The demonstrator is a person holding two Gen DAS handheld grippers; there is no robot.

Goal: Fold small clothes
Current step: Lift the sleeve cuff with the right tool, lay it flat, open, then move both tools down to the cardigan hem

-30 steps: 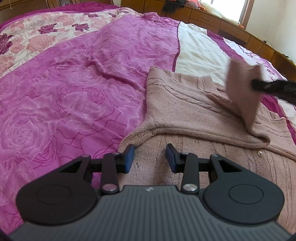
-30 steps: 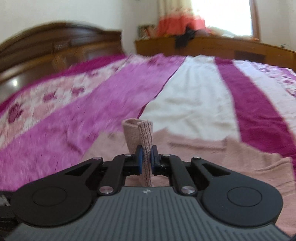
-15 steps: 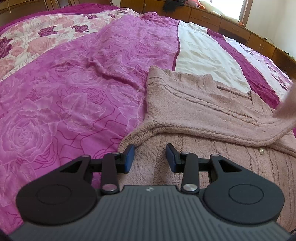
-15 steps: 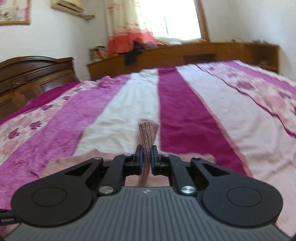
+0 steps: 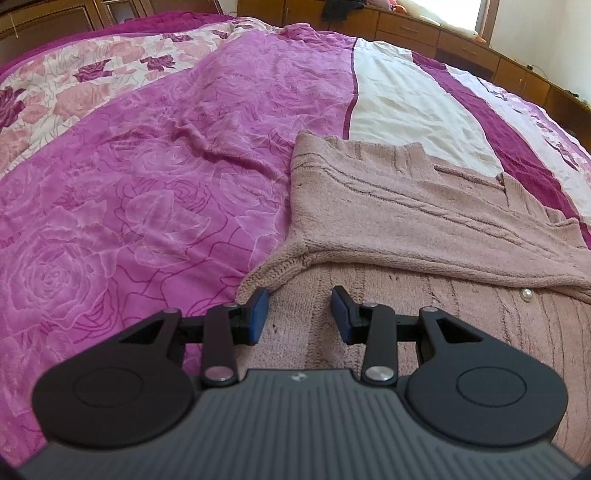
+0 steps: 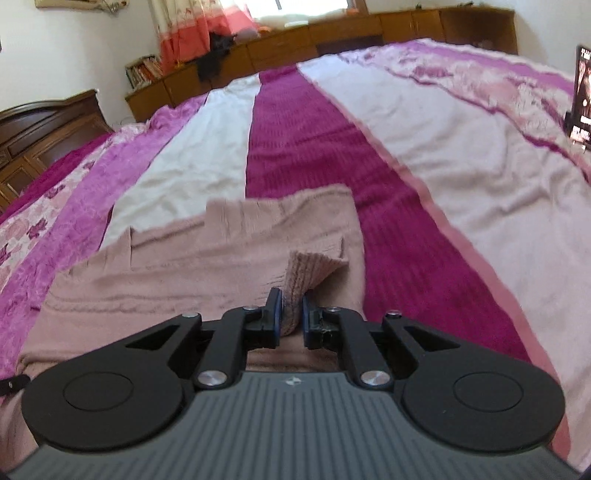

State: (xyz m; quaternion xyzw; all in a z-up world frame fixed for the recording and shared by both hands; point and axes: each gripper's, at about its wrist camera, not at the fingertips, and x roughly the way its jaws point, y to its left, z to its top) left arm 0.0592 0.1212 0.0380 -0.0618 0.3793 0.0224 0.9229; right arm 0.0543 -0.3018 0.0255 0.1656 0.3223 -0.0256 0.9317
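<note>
Two grippers over one big bed [image 5: 155,192], so starting with the bed: it's covered in a striped bedspread [image 6: 314,147] with magenta rose-print, cream and dark purple bands, and a wooden cabinet run [image 6: 369,33] sits along its far side.

Next biggest is the pink knit cardigan [image 5: 388,206], lying flat on the bedspread across the cream and purple stripes. One sleeve [image 5: 424,236] is folded across the cardigan's body, running diagonally over it, with the ribbed lower part of the cardigan showing below the sleeve. A small pearl button [image 5: 526,294] sits on the cardigan's front, just under the sleeve's edge.

Left gripper [image 5: 300,314] is low over the cardigan's near left corner, right by the knit edge. Its blue-padded fingers [image 5: 258,314] are spread well apart with nothing between them, just cardigan underneath.

Right gripper [image 6: 290,314] is over the cardigan's right side, close to the dark purple stripe. Its fingers [image 6: 275,310] are pinched nearly together on a ribbed cuff [image 6: 306,273], which sticks up out of the grip while the rest of the cardigan lies flat beyond it.
</note>
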